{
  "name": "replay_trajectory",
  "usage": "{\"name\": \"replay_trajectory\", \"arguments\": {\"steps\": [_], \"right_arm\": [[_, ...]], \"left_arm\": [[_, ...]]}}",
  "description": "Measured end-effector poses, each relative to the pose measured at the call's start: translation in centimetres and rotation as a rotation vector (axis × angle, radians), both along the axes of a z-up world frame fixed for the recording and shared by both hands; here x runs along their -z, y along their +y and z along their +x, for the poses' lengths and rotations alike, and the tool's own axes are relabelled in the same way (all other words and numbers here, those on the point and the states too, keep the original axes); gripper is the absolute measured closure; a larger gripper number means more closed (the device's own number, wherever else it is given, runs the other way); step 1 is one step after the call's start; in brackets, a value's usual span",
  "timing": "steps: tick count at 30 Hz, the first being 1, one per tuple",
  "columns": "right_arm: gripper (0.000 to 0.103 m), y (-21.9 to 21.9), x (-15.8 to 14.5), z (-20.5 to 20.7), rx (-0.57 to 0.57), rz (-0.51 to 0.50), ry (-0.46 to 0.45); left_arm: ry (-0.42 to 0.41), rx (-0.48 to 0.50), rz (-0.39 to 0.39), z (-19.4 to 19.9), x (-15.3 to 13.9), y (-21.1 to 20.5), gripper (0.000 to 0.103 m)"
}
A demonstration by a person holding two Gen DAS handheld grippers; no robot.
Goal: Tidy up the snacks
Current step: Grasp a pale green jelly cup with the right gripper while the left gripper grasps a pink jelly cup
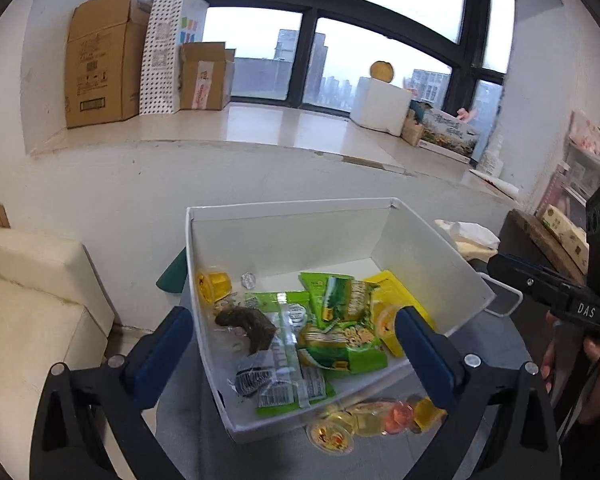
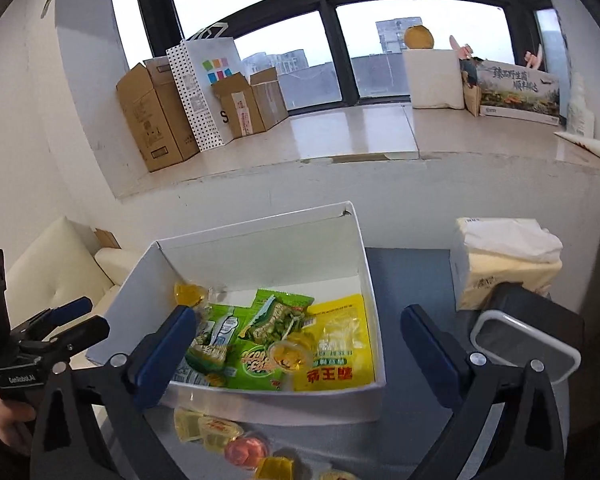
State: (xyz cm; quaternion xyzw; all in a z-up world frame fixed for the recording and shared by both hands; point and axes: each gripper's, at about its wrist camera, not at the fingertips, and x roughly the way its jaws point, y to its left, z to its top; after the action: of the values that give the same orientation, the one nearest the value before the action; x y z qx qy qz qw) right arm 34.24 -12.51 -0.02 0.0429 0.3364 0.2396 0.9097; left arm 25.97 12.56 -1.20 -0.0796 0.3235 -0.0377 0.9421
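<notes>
Both sets of jaws stand wide apart and empty: the left gripper [image 1: 294, 354] and the right gripper [image 2: 298, 354] each hover over the white cardboard box [image 2: 260, 236] on the grey counter [image 2: 416, 280]. Loose between and just below the jaws, outside the box's near wall, sits the cluster of small clear plastic jelly cups [image 2: 220, 434], yellow and pink. They look light, smooth-walled and probably slippery; pinching one across its sides under the rim seems the safest hold.
</notes>
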Motion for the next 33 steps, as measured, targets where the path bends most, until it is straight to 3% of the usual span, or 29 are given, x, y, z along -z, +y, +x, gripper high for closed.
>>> {"name": "replay_trajectory", "arguments": {"steps": [7, 10, 17, 22, 31, 33], "right_arm": [[0.0, -2.1, -1.3, -4.3, -0.026, 0.06, -0.027], [0.0, -3.8, -1.3, -7.3, -0.03, 0.092, -0.031], [0.0, -7.2, 3.8, -12.6, 0.049, 0.086, 0.052], [0.0, -7.8, 7.9, -11.7, 0.133, 0.083, 0.166], [0.0, -4.3, 10.1, -7.7, 0.159, 0.02, 0.22], [0.012, -4.0, 10.6, -7.2, 0.164, 0.019, 0.235]], "left_arm": [[-0.014, 0.052, -0.012, -5.1, -1.0, -2.6, 0.0], [-0.03, 0.043, -0.065, -8.5, -0.5, -3.0, 0.0], [0.01, 0.058, -0.135, -14.6, 2.9, -4.8, 0.0], [0.067, 0.058, -0.146, -16.3, 5.1, -5.1, 0.0], [0.102, 0.067, -0.131, -16.7, 6.1, -5.7, 0.0], [0.108, 0.072, -0.13, -16.6, 6.3, -5.8, 0.0]]}}
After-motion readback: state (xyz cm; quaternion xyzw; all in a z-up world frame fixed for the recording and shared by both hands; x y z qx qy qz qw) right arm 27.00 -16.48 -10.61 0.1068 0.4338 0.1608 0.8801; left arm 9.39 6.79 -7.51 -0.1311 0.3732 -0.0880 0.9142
